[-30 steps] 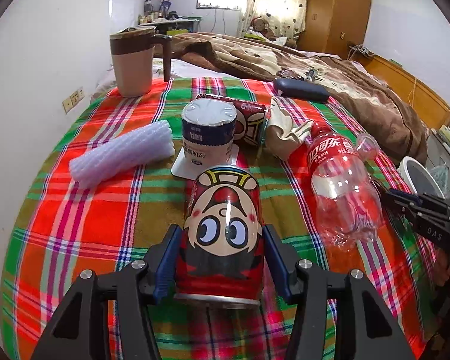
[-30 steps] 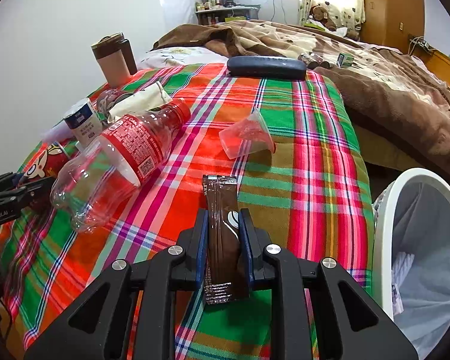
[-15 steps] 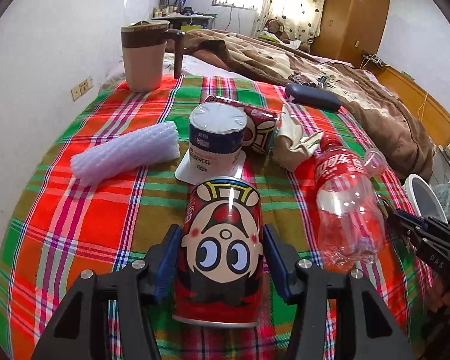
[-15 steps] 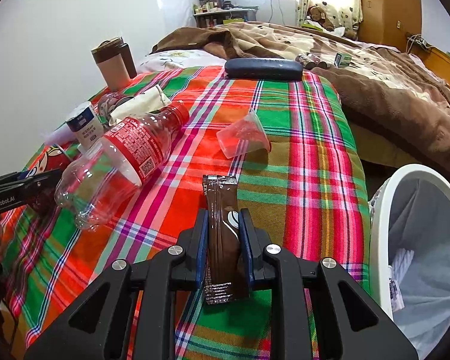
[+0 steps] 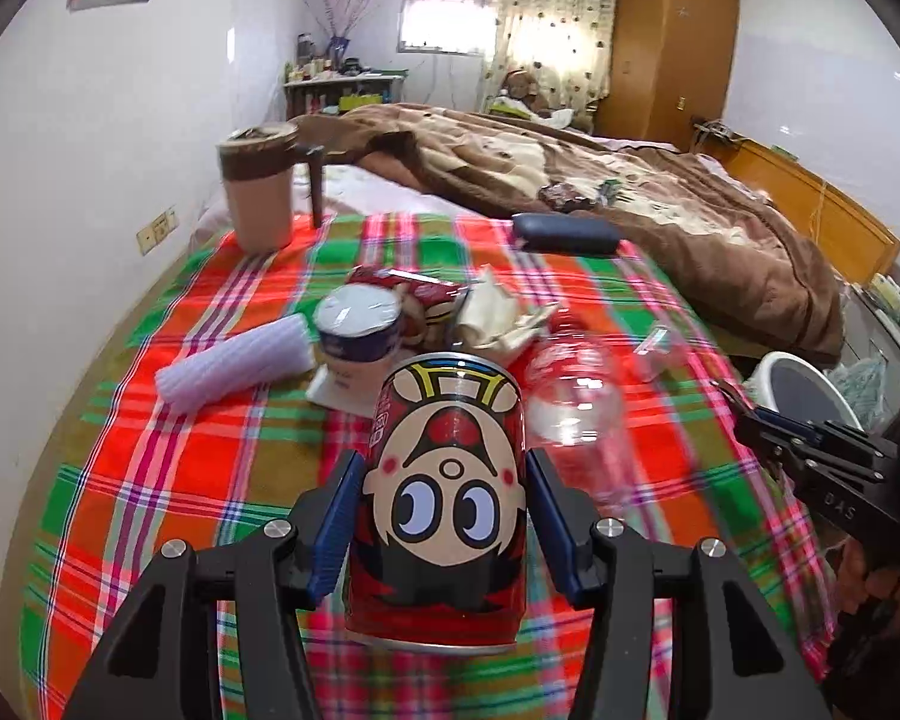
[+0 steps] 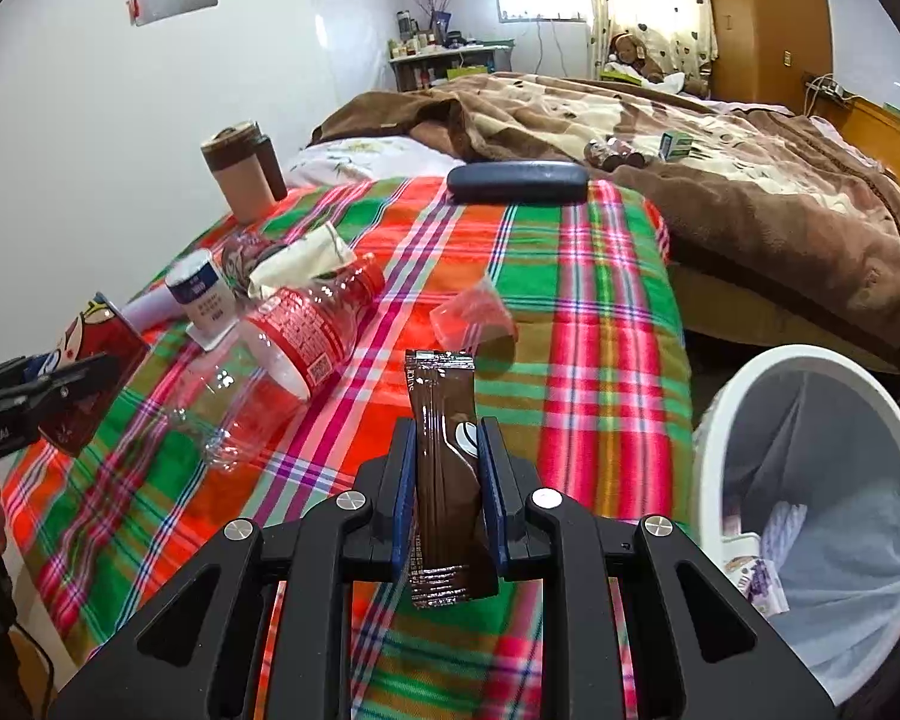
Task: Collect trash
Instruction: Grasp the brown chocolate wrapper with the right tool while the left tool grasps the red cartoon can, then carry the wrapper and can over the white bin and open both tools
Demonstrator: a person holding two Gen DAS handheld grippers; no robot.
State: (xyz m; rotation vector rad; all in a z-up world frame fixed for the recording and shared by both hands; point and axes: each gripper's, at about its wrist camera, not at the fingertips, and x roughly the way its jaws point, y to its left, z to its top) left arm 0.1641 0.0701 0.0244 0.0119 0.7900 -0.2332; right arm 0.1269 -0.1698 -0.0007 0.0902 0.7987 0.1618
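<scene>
My left gripper is shut on a red cartoon-face can and holds it above the plaid cloth; the can also shows in the right wrist view. My right gripper is shut on a brown sachet, held above the cloth just left of the white trash bin, which has a liner and some trash inside. The bin also shows in the left wrist view. An empty clear cola bottle lies on the cloth between the grippers.
On the plaid cloth lie a clear plastic cup, a small white-and-blue cup, a white foam sleeve, a crumpled wrapper, another red can, a dark case and a brown mug. A bed with a brown blanket lies behind.
My left gripper has risen with the can, so the table items look farther below. My right gripper has lifted the sachet slightly and the bin has come nearer.
</scene>
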